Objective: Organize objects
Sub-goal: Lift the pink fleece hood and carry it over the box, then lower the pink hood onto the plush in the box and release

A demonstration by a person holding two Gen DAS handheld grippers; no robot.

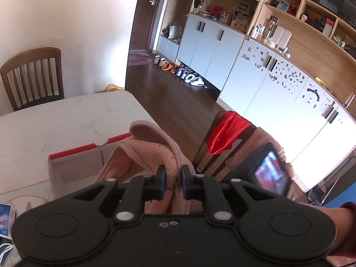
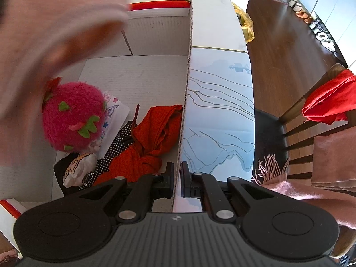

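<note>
— Room to move? Box wall upright near the counter right edge; bare box floor toward the far corner.

— Jaws? Left gripper pinching pink cloth above the box. Right gripper clamped on that wall.

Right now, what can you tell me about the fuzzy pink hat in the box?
The hat is round and bright pink, made of fluffy knit yarn like a strawberry, with small green leaf patches dotted over it and a red and green bit at its top left. It lies inside the box, toward the left side, resting on a printed white cloth and touching a dark bundle below it. No gripper touches it. A blurred pink cloth hangs above it and hides its upper left edge.
</note>
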